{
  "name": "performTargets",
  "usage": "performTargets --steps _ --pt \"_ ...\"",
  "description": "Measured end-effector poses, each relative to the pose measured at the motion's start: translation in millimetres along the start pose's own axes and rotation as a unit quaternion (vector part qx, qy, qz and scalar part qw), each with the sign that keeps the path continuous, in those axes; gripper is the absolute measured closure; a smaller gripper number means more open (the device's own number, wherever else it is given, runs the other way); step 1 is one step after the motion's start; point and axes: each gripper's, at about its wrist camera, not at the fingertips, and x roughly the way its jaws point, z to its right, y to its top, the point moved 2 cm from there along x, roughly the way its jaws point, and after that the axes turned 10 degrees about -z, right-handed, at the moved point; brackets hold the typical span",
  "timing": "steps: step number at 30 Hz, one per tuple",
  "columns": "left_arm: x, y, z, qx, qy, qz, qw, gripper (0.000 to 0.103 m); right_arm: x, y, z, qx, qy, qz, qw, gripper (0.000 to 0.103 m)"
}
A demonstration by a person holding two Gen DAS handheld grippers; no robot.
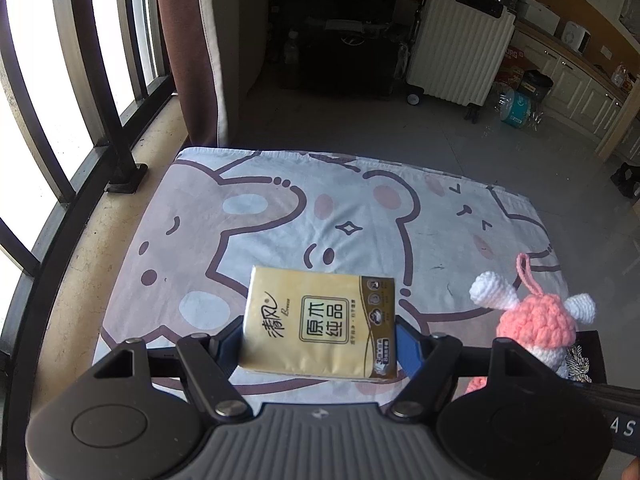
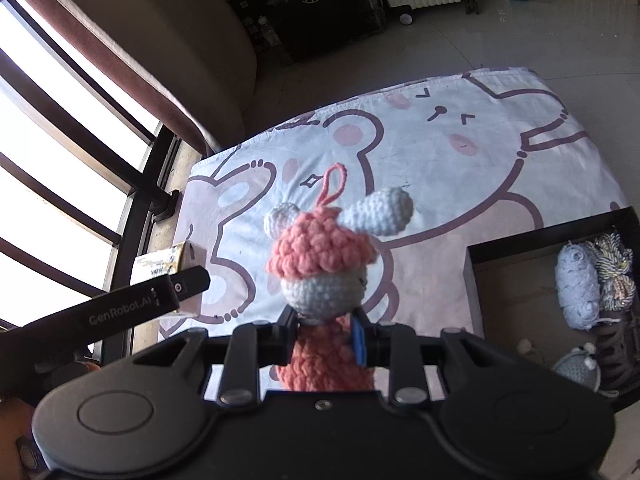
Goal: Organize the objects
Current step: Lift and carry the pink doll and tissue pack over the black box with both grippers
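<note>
A yellow tissue pack hangs above the cartoon-print cloth, with my left gripper shut on its two sides. In the right wrist view my right gripper is shut on a pink and white crochet doll with white ears and a pink loop, clamped at its neck and held upright above the cloth. The doll shows at the right of the left wrist view. The tissue pack and the left gripper's finger appear at the left of the right wrist view.
A dark open box at the right holds yarn skeins and a small grey crochet toy. Window bars and a ledge run along the left. A white suitcase and cabinets stand on the floor beyond the cloth.
</note>
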Motion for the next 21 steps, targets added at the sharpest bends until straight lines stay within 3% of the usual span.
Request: performTargets --steps 21 --pt "-26 -8 45 0.016 -0.039 0.018 0.9989 0.028 -56 -10 42 0.022 -0.002 0.046 0.999 0.074"
